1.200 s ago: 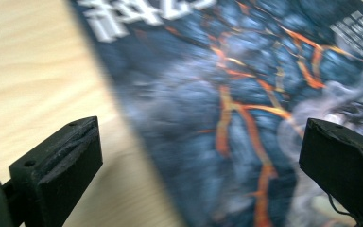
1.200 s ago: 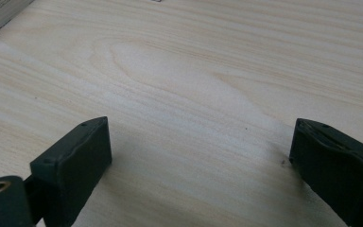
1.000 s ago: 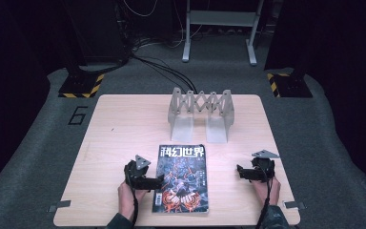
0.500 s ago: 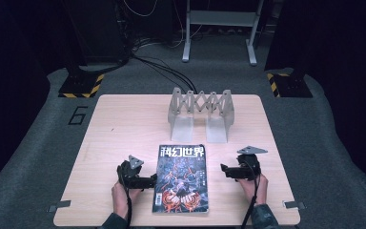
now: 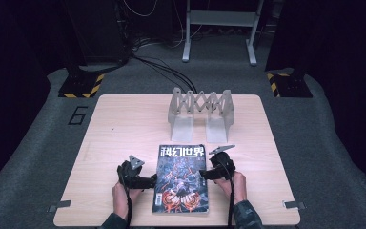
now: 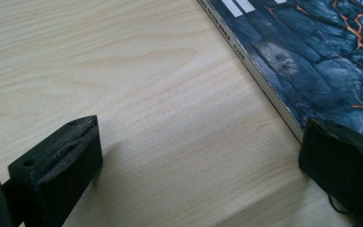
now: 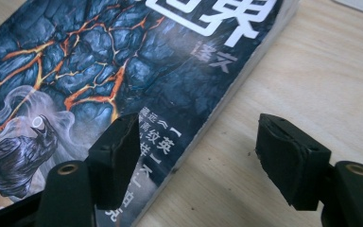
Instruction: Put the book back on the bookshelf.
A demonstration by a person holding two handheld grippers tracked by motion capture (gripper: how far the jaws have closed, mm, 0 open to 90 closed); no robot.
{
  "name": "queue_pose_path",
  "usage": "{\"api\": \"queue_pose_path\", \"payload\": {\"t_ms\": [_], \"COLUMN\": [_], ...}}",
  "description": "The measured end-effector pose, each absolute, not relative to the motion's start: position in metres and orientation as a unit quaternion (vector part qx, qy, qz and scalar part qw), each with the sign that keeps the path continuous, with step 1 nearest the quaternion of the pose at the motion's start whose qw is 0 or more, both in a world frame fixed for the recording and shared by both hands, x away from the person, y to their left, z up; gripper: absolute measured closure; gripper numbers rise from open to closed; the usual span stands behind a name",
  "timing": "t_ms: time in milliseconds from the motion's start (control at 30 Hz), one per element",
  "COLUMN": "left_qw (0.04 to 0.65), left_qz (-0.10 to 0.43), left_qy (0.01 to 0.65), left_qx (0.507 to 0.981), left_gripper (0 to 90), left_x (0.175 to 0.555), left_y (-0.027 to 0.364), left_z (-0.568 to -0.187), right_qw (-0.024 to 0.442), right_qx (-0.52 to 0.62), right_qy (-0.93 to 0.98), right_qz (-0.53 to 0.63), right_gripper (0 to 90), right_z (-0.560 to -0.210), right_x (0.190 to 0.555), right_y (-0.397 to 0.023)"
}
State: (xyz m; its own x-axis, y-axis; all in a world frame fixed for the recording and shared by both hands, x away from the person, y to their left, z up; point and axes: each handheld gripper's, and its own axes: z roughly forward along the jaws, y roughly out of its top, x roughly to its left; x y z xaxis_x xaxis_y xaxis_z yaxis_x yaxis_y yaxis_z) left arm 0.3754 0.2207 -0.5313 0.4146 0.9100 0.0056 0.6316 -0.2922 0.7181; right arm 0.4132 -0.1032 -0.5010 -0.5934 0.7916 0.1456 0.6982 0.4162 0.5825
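A magazine (image 5: pixel 181 183) with a dark cover, orange lava cracks and white Chinese title lies flat on the table's near middle. My left gripper (image 5: pixel 148 182) sits at its left edge, open. In the left gripper view the magazine's spine (image 6: pixel 264 85) runs past the right jaw, and bare wood lies between the jaws of the left gripper (image 6: pixel 198 161). My right gripper (image 5: pixel 204 174) is at the magazine's right edge, open. In the right gripper view one jaw of the right gripper (image 7: pixel 203 156) is over the cover (image 7: pixel 99 71), the other over the table, and the page edge lies between them.
A grey accordion-style rack (image 5: pixel 201 112) stands upright at the back middle of the wooden table (image 5: pixel 124 124). Metal brackets (image 5: pixel 58 207) mark the near corners. Cables (image 5: pixel 162 69) and stand bases with yellow-black stripes lie on the floor beyond.
My right gripper has moved left from the bare table to the magazine's right edge. The left gripper has stayed near the left edge, shifting only slightly.
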Motion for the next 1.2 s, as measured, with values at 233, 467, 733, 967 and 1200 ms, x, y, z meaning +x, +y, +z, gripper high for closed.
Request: {"api": "queue_pose_path", "payload": {"t_ms": [233, 467, 733, 967, 1200], "left_qw": [0.331, 0.329, 0.332, 0.332, 0.332], "left_qz": [0.215, 0.214, 0.215, 0.215, 0.214], "left_qy": [0.498, 0.489, 0.491, 0.491, 0.491], "left_qx": [0.772, 0.779, 0.776, 0.776, 0.776], "left_gripper": [0.3, 0.3, 0.3, 0.3, 0.3], "left_x": [0.376, 0.376, 0.376, 0.376, 0.376], "left_y": [0.219, 0.214, 0.213, 0.213, 0.213], "left_z": [-0.532, -0.531, -0.532, -0.532, -0.532], "right_qw": [0.057, 0.048, 0.048, 0.018, -0.005], "right_qx": [0.451, 0.456, 0.458, 0.458, 0.450], "right_qy": [0.844, 0.848, 0.848, 0.839, 0.825], "right_qz": [0.285, 0.264, 0.264, 0.294, 0.343], "right_gripper": [34.4, 35.8, 38.3, 42.4, 46.9], "right_z": [-0.501, -0.498, -0.498, -0.499, -0.494], "right_x": [0.419, 0.424, 0.425, 0.429, 0.427], "right_y": [-0.094, -0.089, -0.089, -0.101, -0.111]}}
